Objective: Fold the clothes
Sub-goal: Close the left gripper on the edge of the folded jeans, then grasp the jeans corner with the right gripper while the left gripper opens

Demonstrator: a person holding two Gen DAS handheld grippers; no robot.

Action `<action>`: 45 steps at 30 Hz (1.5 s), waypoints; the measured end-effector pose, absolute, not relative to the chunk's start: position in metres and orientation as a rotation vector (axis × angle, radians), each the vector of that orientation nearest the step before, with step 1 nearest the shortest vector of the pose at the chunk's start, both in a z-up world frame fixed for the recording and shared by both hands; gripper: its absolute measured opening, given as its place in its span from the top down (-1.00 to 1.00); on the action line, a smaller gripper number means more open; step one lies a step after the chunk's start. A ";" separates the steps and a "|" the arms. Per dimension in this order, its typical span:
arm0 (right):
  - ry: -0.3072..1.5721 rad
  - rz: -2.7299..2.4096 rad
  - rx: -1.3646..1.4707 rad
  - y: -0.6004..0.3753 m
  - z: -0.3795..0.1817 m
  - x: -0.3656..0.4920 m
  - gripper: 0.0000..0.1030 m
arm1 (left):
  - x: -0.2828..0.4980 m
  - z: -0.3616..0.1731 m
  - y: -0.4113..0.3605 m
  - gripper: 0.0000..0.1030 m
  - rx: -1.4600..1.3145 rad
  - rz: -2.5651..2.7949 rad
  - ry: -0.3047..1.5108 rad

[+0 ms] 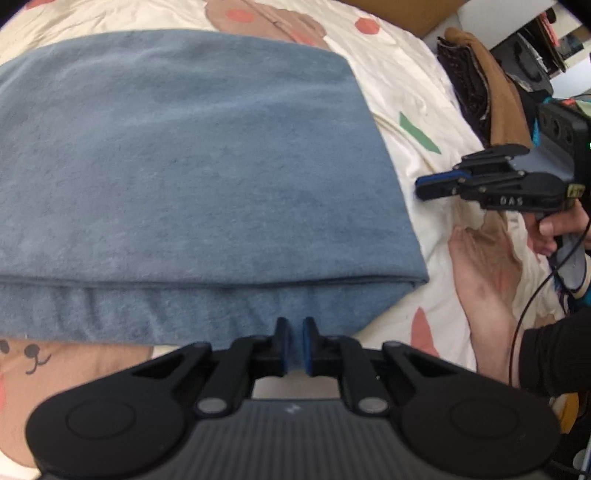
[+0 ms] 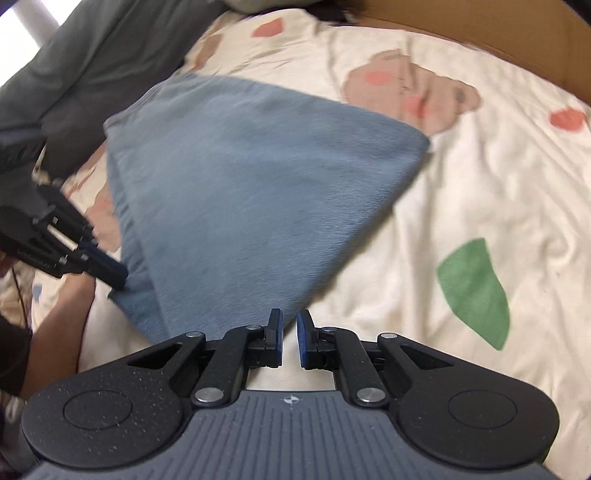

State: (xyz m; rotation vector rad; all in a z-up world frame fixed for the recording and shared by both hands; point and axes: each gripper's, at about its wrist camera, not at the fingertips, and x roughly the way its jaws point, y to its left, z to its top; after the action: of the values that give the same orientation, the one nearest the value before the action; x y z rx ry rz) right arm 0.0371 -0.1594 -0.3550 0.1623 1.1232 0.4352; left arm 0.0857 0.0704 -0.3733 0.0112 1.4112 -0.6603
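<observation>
Cartoon-print bedsheet [image 2: 480,177] carries folded blue garment [image 1: 192,166]; left gripper [image 1: 294,345] pinched closed on its near hem; right gripper [image 2: 290,339] nearly closed, empty, just beside garment's edge.

One folded blue cloth [image 1: 192,166] is lying on one bed [image 1: 406,85]; two tools, left tool [image 1: 293,345] and right tool [image 2: 290,338], are showing.

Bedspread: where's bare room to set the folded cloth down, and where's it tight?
Free: bedspread right of the blue cloth, around the green patch, up to the cardboard edge. Crowded: the cloth's left side, hemmed in by the grey bedding and the left gripper, shut on its hem.
</observation>
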 end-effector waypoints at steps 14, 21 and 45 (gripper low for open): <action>1.117 0.325 0.499 -0.185 -0.384 0.054 0.35 | 0.092 -0.382 0.079 0.90 -0.023 -0.645 1.424; 1.106 0.310 0.672 -0.194 -0.400 0.060 0.33 | 0.102 -0.360 0.087 0.65 -0.018 -0.682 1.357; 1.064 0.362 0.952 -0.199 -0.413 0.079 0.36 | 0.139 -0.355 0.187 0.11 -0.249 -0.179 1.205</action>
State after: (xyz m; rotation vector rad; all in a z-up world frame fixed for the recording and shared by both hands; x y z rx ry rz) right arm 0.0795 -0.1986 -0.4130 0.9521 1.0642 0.3618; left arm 0.1390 0.1865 -0.3554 -0.2492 1.2048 -0.1787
